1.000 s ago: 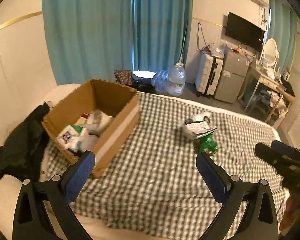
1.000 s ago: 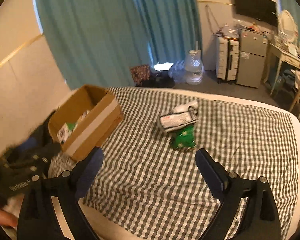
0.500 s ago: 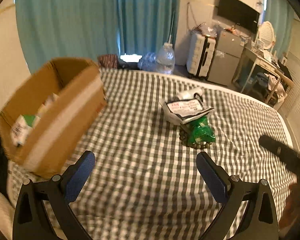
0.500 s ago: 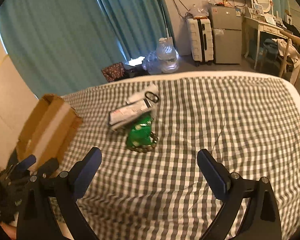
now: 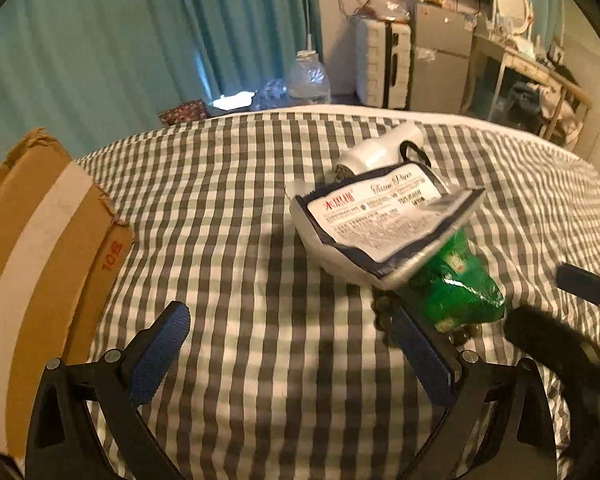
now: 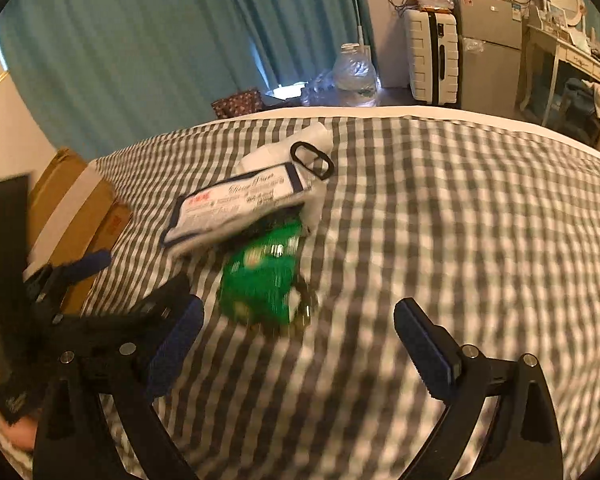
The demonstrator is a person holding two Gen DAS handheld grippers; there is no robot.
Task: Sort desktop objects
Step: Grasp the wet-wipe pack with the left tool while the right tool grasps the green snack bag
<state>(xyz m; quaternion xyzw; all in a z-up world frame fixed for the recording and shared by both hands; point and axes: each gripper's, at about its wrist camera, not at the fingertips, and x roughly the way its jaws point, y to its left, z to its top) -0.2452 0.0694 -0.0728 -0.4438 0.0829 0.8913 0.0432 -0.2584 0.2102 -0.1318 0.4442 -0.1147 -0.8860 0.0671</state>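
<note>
With both grippers, left (image 5: pixel 288 350) and right (image 6: pixel 296 344), spread wide and empty just short of the green packet (image 6: pixel 262 280), which lies under the tissue pack (image 6: pixel 236 210) well right of the box (image 5: pixel 40 248), we judge we're reaching to pick it next.

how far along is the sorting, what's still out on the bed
Neither gripper holds anything: the left gripper and right gripper are both open, aimed at the pile. Left on the checked bedspread: tissue pack, green packet, a white item behind them. The cardboard box sits alongside; its contents aren't visible.
</note>
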